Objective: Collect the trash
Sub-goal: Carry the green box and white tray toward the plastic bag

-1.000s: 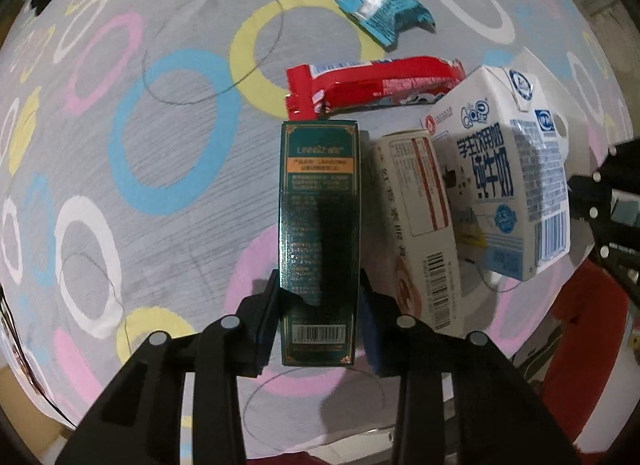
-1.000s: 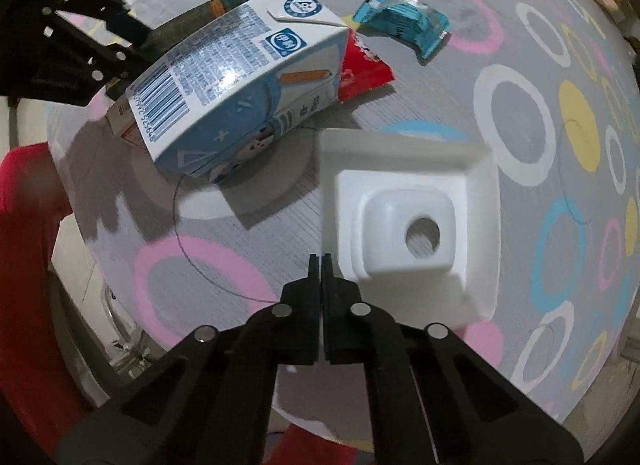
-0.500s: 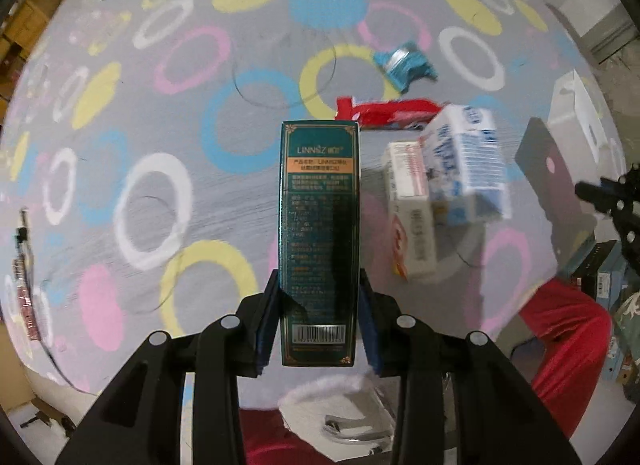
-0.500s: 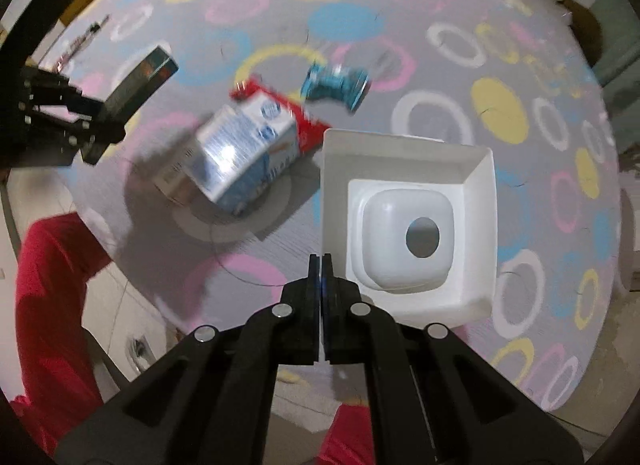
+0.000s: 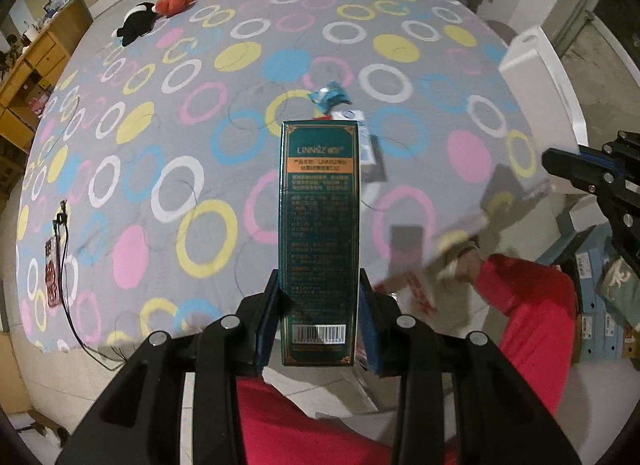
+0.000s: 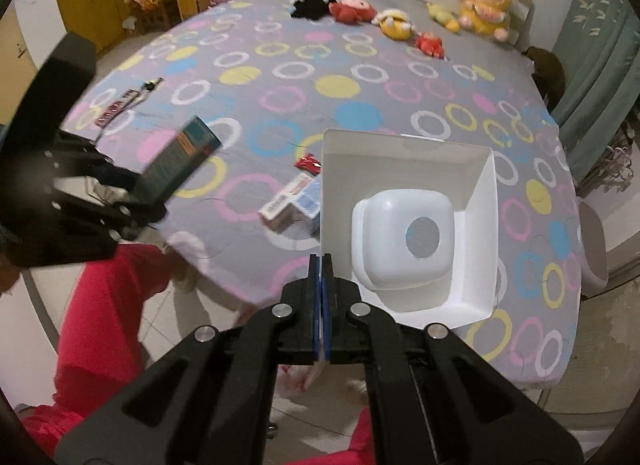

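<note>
- Left gripper (image 5: 318,329) has its pads clamped on the dark green box (image 5: 319,233), held in the air above the near edge of the bed (image 5: 248,77).
- Right gripper (image 6: 322,285) pinches the white bin (image 6: 408,221) by its near-left wall, jaws nearly together.
- Remaining trash: milk carton (image 6: 306,207), red wrapper (image 6: 307,163), teal wrapper (image 5: 329,99), all lying on the bed.

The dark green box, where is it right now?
The dark green box is clamped in the left tool, lifted above the near edge of the bed; the right wrist view shows it left of the white bin.
</note>
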Available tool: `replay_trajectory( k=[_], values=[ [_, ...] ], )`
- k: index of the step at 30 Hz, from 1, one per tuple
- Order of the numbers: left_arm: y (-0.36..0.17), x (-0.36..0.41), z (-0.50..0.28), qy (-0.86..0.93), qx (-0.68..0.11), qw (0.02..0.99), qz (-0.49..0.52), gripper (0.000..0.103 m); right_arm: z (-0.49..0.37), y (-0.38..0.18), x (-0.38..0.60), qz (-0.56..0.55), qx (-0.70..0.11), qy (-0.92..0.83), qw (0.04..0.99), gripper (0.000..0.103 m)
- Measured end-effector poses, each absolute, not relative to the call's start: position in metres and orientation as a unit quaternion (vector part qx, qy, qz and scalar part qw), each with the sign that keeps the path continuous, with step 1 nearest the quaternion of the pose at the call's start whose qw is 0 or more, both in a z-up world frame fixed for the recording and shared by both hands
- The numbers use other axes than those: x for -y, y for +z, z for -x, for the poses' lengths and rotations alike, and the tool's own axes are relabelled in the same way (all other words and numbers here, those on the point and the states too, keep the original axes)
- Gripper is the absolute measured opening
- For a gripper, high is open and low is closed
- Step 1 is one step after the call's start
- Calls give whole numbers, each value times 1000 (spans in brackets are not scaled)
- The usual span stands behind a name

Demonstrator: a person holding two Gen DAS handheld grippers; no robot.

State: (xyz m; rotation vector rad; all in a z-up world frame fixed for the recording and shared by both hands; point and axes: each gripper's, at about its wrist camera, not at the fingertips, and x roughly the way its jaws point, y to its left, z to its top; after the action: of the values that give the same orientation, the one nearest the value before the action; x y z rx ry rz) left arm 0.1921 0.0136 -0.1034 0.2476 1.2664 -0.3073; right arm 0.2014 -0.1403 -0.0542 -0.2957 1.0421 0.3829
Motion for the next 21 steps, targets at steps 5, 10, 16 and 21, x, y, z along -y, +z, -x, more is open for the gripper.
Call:
replay_trajectory(
  k=[5, 10, 16, 21],
  values=[
    [-98, -6, -151, -148, -584, 791, -106, 35, -153, -41, 126, 138, -479, 192, 846, 2],
    [-107, 2, -114, -151, -584, 791, -100, 35, -114, -48, 117, 130, -484, 203, 841, 2],
    [-130, 7, -91, -156, -601, 779, -86, 35, -90, -58, 115, 118, -493, 213, 835, 2],
    [-150, 13, -82, -147, -606, 777, -86, 35, -84, -77, 114, 105, -505, 219, 828, 2]
  ],
)
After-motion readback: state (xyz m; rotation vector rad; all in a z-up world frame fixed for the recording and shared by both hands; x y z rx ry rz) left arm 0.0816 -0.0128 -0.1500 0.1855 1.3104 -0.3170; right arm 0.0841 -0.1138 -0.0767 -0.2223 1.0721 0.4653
